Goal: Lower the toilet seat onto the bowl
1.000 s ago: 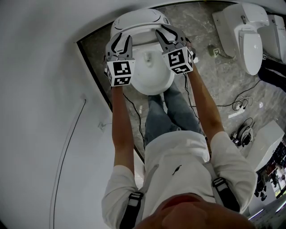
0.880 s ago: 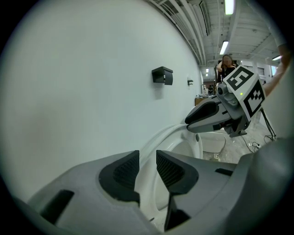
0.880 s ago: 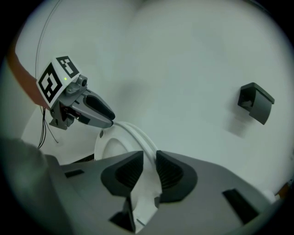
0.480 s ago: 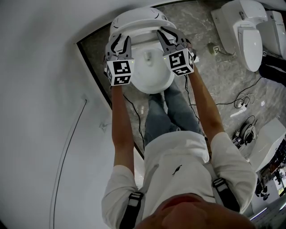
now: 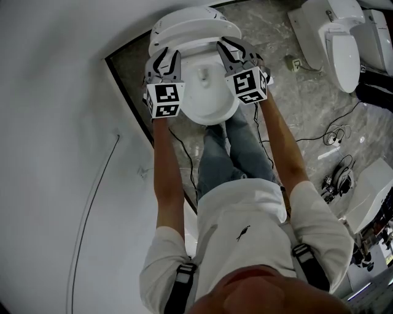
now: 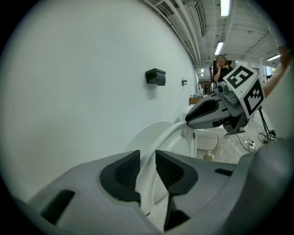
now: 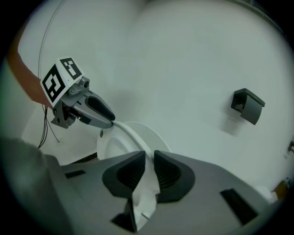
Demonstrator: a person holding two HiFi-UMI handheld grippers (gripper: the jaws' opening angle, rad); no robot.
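Observation:
A white toilet stands at the top of the head view, its lid [image 5: 184,17] upright against the wall and the bowl [image 5: 212,95] open below. The seat ring [image 5: 191,38] is tilted up off the bowl. My left gripper [image 5: 164,60] is shut on the ring's left side and my right gripper [image 5: 232,49] on its right side. In the left gripper view the white seat rim [image 6: 148,160] runs between my pads, with the right gripper [image 6: 216,112] across from it. The right gripper view shows the seat rim [image 7: 146,176] pinched between its pads, the left gripper [image 7: 89,110] beyond.
A white wall runs close along the toilet's left. A black fitting [image 6: 156,76] [image 7: 248,105] is mounted on it. More toilets [image 5: 334,37] stand at the upper right, and cables [image 5: 334,132] lie on the marble floor. A person [image 6: 223,69] stands far off.
Both grippers have drawn the seat ring a little forward, away from the upright lid, so more gap shows between them.

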